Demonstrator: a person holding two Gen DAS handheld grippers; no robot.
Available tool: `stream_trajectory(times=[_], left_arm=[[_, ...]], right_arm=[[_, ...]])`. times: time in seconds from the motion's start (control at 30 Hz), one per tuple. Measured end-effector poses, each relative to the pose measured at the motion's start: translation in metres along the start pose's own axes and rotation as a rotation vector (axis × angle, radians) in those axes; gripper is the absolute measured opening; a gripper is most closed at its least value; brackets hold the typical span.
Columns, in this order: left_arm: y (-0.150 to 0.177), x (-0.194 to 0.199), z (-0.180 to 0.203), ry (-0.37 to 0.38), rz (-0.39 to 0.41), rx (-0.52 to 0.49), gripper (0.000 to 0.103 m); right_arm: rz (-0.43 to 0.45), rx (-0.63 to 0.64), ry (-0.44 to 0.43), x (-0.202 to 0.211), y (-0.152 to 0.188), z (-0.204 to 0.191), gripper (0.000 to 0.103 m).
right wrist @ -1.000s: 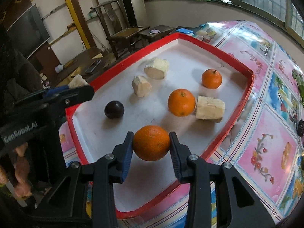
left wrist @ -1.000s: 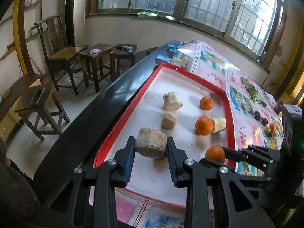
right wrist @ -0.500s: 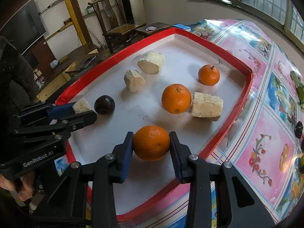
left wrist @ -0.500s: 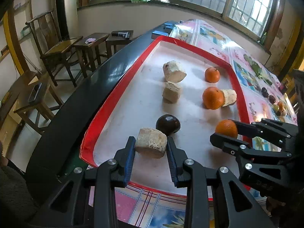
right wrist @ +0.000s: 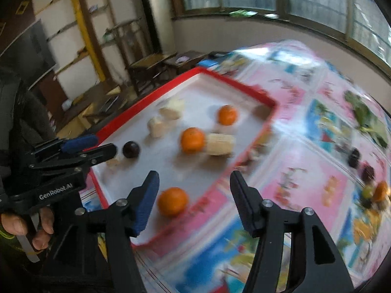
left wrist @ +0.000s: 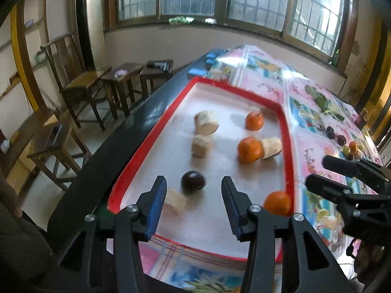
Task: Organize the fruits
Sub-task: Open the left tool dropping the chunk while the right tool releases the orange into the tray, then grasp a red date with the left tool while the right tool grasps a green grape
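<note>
Left wrist view: your left gripper (left wrist: 193, 202) had just been opening, jaws spread, the pale chunk (left wrist: 175, 202) lying loose on the red-rimmed tray (left wrist: 136, 168). Right wrist view: your right gripper (right wrist: 194, 196) had likewise just opened, its orange (right wrist: 172, 201) resting free on the tray.

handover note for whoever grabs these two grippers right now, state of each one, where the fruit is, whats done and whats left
Left gripper: open, jaws have just been opening; pale chunk lies released on the tray beside the dark plum.
Right gripper: open, jaws have just been opening; near orange sits free on the tray, clear of both fingers.
Already on the tray: two more oranges and three more pale chunks.
Left: small fruits in a loose cluster on the tablecloth, off to the right of the tray.
</note>
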State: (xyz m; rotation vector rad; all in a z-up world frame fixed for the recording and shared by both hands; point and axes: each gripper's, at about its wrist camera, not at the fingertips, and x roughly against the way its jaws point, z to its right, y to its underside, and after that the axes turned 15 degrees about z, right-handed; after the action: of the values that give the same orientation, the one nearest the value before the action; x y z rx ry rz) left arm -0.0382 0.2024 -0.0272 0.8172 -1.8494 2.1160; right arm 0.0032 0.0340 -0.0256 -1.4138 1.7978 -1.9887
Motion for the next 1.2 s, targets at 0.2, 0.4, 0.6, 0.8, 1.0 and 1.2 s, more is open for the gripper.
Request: stream_trajectory(times=[0.2, 0.4, 0.6, 0.8, 1.0, 1.2], left_arm=[[-0.014, 0.018, 0.031, -0.009, 0.078, -0.03, 0.052], [-0.021, 0.029, 0.063, 0.037, 0.11, -0.059, 0.055], [-0.024, 0.035, 0.095, 0.09, 0.118, -0.098, 0.059], [-0.021, 0.033, 0.125, 0.157, 0.098, -0.124, 0.06], [-0.019, 0.026, 0.15, 0.233, 0.069, -0.141, 0.06], [-0.019, 0.014, 0.177, 0.303, 0.039, -0.141, 0.06]], right_arm=[[0.033, -0.069, 0.107, 0.041, 0.013, 0.046, 0.062], [0.051, -0.135, 0.192, 0.071, 0.028, 0.082, 0.062], [0.067, -0.172, 0.253, 0.1, 0.038, 0.109, 0.062], [0.079, -0.207, 0.316, 0.126, 0.051, 0.138, 0.061], [0.086, -0.253, 0.374, 0.145, 0.064, 0.168, 0.061], [0.092, -0.278, 0.427, 0.153, 0.071, 0.192, 0.061]])
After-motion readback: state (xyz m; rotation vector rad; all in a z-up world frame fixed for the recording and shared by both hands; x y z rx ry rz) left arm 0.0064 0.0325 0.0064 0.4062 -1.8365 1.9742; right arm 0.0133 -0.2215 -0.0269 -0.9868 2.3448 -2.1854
